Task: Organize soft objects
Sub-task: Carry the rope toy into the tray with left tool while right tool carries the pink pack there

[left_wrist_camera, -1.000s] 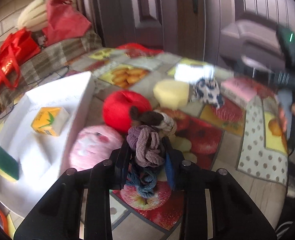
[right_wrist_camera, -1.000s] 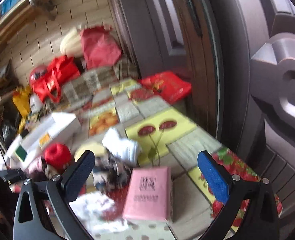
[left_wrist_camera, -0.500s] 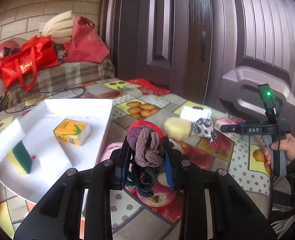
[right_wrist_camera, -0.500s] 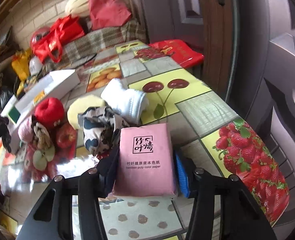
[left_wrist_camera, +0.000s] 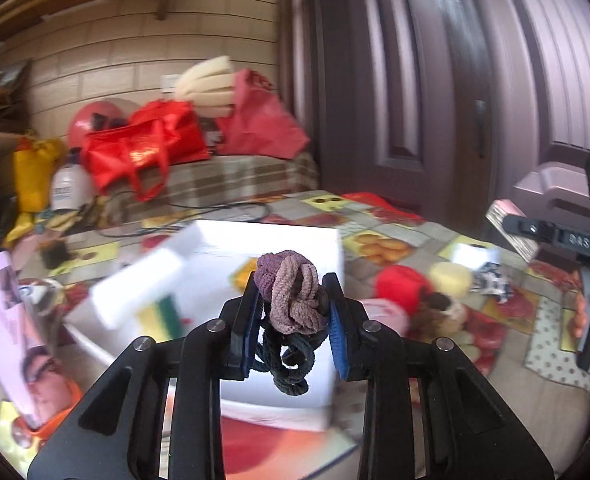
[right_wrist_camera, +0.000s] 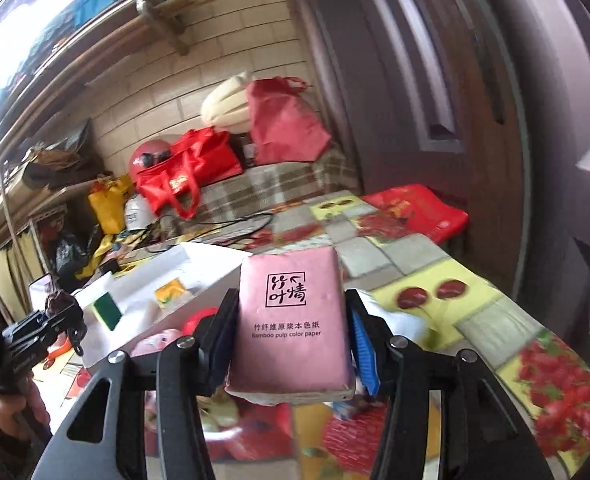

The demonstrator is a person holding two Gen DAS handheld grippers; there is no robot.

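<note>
Left gripper [left_wrist_camera: 294,316] pinches a knot of hair ties [left_wrist_camera: 293,300], white tray [left_wrist_camera: 295,240] just beyond its tips. Right gripper [right_wrist_camera: 291,332] clamps the pink tissue pack [right_wrist_camera: 291,320], lifted off the table [right_wrist_camera: 435,272]; tray ahead-left

Left tool [left_wrist_camera: 295,320] clamped shut — right tool [right_wrist_camera: 291,340] gripping, both raised.

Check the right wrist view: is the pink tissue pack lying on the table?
No, the pink tissue pack is lifted clear of the table, clamped between the right claw's blue pads.
</note>
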